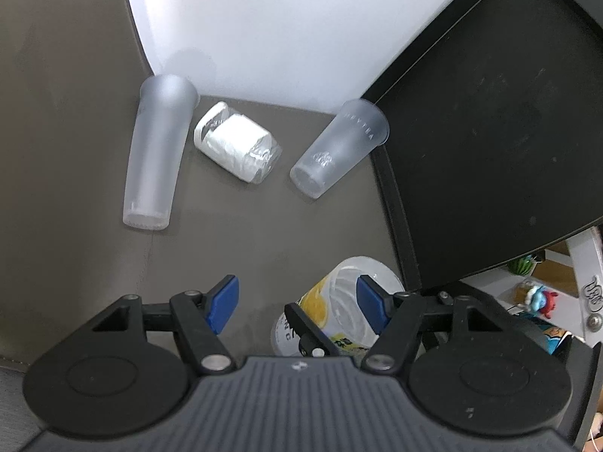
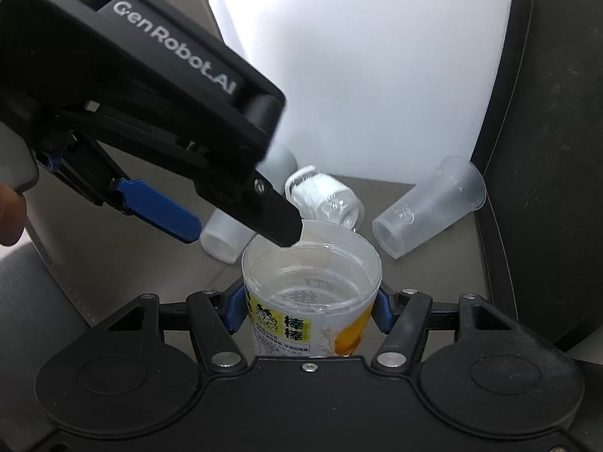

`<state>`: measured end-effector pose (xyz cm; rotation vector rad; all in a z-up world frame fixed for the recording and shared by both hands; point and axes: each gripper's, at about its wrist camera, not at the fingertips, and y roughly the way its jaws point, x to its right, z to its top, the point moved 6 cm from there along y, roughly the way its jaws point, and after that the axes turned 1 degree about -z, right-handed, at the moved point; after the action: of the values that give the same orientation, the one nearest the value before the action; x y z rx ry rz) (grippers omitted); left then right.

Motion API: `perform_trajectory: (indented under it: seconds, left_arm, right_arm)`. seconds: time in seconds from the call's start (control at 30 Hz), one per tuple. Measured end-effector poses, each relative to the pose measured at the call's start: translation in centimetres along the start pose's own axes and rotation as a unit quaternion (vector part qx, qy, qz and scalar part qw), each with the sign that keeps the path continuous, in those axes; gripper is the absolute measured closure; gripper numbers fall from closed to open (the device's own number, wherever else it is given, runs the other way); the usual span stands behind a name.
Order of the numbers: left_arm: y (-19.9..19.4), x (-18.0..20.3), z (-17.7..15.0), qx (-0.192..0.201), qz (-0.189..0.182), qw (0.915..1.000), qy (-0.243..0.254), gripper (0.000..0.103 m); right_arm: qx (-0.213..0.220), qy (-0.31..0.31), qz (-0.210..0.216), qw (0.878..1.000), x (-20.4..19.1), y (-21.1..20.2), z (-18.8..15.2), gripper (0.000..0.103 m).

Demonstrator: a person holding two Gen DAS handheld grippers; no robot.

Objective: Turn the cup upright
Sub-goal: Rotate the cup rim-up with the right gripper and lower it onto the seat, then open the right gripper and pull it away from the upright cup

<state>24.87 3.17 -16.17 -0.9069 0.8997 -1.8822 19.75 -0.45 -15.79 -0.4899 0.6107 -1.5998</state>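
A clear cup with a yellow label (image 2: 312, 293) stands mouth-up, held between my right gripper's (image 2: 307, 307) blue pads. It also shows in the left wrist view (image 1: 339, 309), low right, behind my left gripper's right finger. My left gripper (image 1: 296, 303) is open and empty; in the right wrist view (image 2: 241, 226) it hovers just above and left of the cup's rim. Two frosted cups lie on their sides on the grey table: a tall one (image 1: 156, 154) at left and a shorter one (image 1: 339, 147) at right.
A wrapped white roll (image 1: 237, 147) lies between the two frosted cups. A black chair or panel (image 1: 490, 132) stands at the right. A white wall (image 1: 282, 19) rises behind the table edge. Toys and shelving (image 1: 539, 301) sit at the far right.
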Motion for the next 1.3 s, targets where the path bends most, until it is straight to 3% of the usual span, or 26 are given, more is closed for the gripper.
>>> perform_trajectory:
  seconds: [0.43,1.3]
  left_arm:
    - [3.0,-0.5,-1.6,-0.033,0.003,0.9994,0.000,0.041]
    - [1.8,1.1,0.2,-0.018,0.048,0.9979,0.039,0.037]
  right_arm:
    - [-0.043,-0.012,-0.001,0.999,0.1,2.1,-1.2,0.041]
    - [-0.078,0.056,0.059,0.994,2.2,2.3,-0.4,0.027]
